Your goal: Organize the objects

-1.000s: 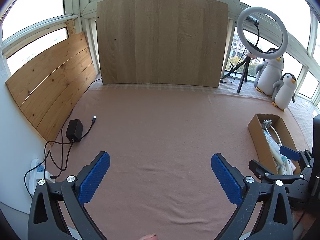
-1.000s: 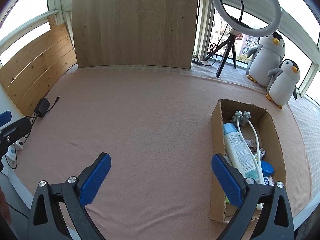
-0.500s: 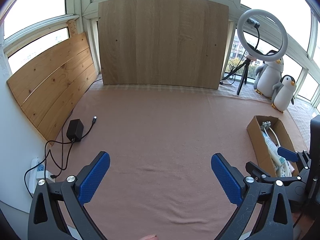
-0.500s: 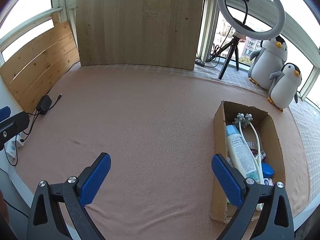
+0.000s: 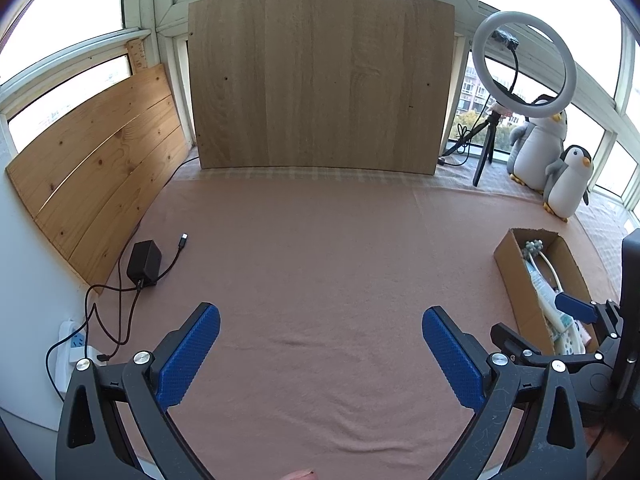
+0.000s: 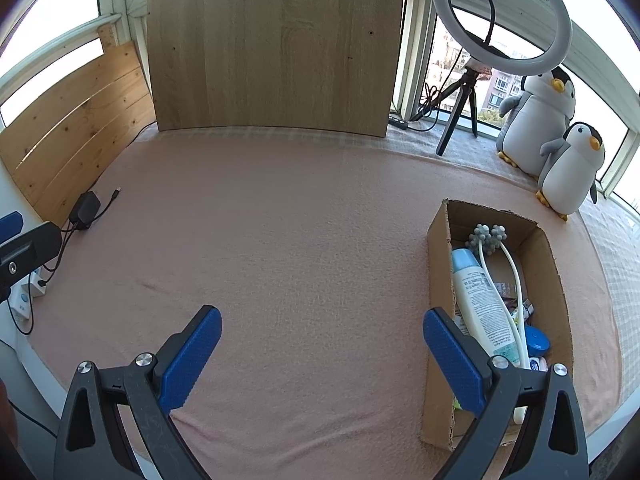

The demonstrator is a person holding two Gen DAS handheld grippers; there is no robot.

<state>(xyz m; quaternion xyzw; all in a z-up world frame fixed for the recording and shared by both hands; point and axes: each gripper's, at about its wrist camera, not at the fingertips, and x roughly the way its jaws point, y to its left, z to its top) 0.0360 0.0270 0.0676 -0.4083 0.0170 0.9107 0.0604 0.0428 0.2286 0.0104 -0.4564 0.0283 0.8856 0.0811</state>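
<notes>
Both claws hover over the pink cloth on the desk, jaws spread wide, nothing between them, touching nothing. Left gripper (image 5: pixel 320 354) sits over the near-left part; right gripper (image 6: pixel 322 354) is over the near-right, its right finger (image 6: pixel 454 362) just beside the cardboard box's (image 6: pixel 438 264) long left wall. Box lies near the desk's right edge, open top, narrow, torn rim. Inside: white bottle w/ pale blue cap (image 6: pixel 482 304) lying lengthwise, white two-pronged massager w/ grey knobbly balls (image 6: pixel 488 238) at the far end, blue round lid (image 6: pixel 536 340) and small packets at the near end. Black charger (image 5: pixel 144 258) lies by the left edge.
</notes>
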